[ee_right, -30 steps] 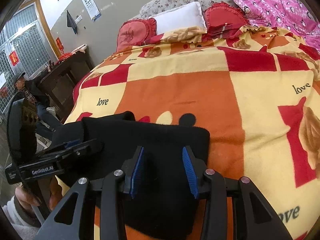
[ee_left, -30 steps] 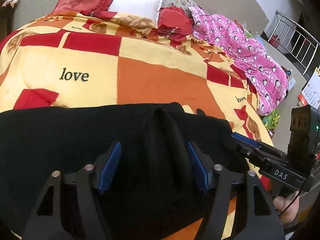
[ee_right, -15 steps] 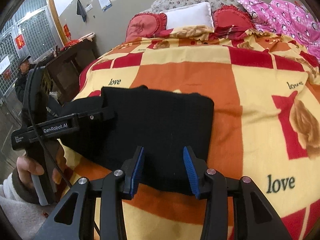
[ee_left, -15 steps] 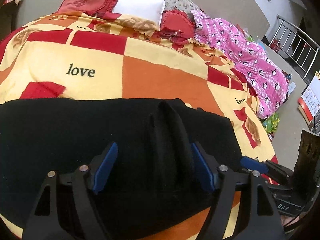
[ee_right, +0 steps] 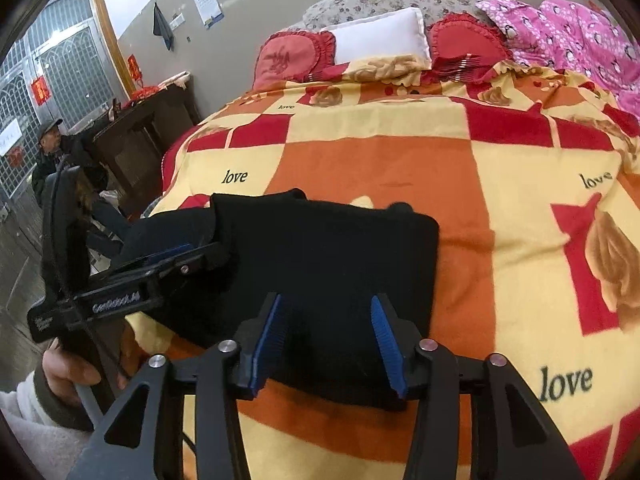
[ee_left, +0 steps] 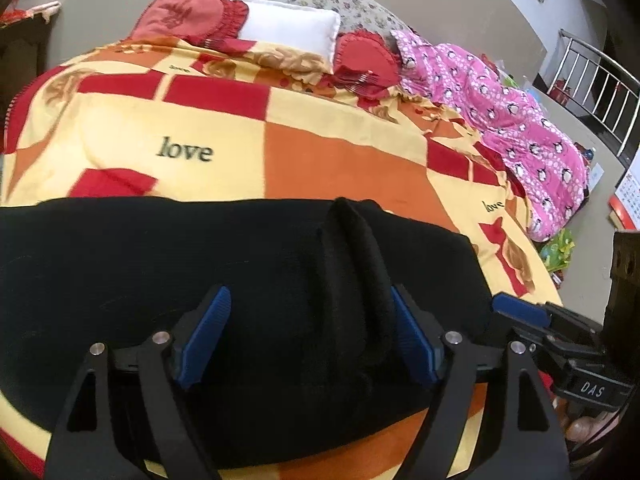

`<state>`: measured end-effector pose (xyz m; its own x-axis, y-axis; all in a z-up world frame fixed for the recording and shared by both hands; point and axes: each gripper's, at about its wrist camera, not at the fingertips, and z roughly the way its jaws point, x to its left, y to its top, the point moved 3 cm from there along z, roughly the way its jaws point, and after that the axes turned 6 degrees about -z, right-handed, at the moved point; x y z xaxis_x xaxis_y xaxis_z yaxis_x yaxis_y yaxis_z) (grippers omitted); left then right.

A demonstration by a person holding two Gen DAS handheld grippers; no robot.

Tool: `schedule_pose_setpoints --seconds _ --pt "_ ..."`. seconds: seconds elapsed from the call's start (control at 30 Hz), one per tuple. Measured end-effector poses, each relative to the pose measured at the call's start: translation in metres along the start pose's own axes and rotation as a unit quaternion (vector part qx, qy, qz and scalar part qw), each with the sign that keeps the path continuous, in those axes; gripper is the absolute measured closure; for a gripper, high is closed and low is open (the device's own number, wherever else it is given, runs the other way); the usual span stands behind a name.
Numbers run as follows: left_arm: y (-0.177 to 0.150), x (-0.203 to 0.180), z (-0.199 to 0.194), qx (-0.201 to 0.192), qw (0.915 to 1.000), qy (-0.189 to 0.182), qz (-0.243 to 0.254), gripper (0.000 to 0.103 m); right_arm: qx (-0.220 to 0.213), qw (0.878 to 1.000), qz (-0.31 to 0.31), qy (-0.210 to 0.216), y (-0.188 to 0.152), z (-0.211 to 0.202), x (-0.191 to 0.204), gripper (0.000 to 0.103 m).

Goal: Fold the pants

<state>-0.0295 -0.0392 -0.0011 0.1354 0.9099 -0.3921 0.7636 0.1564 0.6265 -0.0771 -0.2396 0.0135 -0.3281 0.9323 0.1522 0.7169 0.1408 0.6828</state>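
While the black pants [ee_left: 248, 280] lie folded on the patterned blanket [ee_left: 340, 160], the left gripper [ee_left: 308, 340] and right gripper [ee_right: 328, 340] hover above them, jaws spread apart, holding nothing.

Here's the bed [ee_right: 500, 168], spread with a checked blanket [ee_left: 328, 168] in orange, yellow and red, "love" printed across several squares. Black pants [ee_right: 320, 248] lie folded flat on it near the front edge, one raised ridge running across them. Up at the head: a white pillow [ee_right: 380, 36] between two red frilled cushions [ee_left: 180, 14]. A pink penguin-print quilt [ee_left: 520, 120] lies bunched along the right side.
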Motion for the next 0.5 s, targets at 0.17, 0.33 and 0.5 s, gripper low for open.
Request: schedule_pose_setpoints --seconds 0.17,0.33,0.5 --pt "0.003 0.01 -0.013 -0.028 0.9992 0.027 0.005 0.023 0.0 1.0 -0.01 0.008 0.013 0.015 0.013 0.049" --pt "0.003 0.016 -0.02 -0.037 0.9981 0.047 0.014 0.023 0.009 1.0 -0.024 0.002 0.018 0.034 0.023 0.042" --pt "0.003 0.025 -0.023 -0.042 0.9966 0.069 0.014 0.023 0.012 1.0 -0.017 0.013 0.018 0.047 0.026 0.029"
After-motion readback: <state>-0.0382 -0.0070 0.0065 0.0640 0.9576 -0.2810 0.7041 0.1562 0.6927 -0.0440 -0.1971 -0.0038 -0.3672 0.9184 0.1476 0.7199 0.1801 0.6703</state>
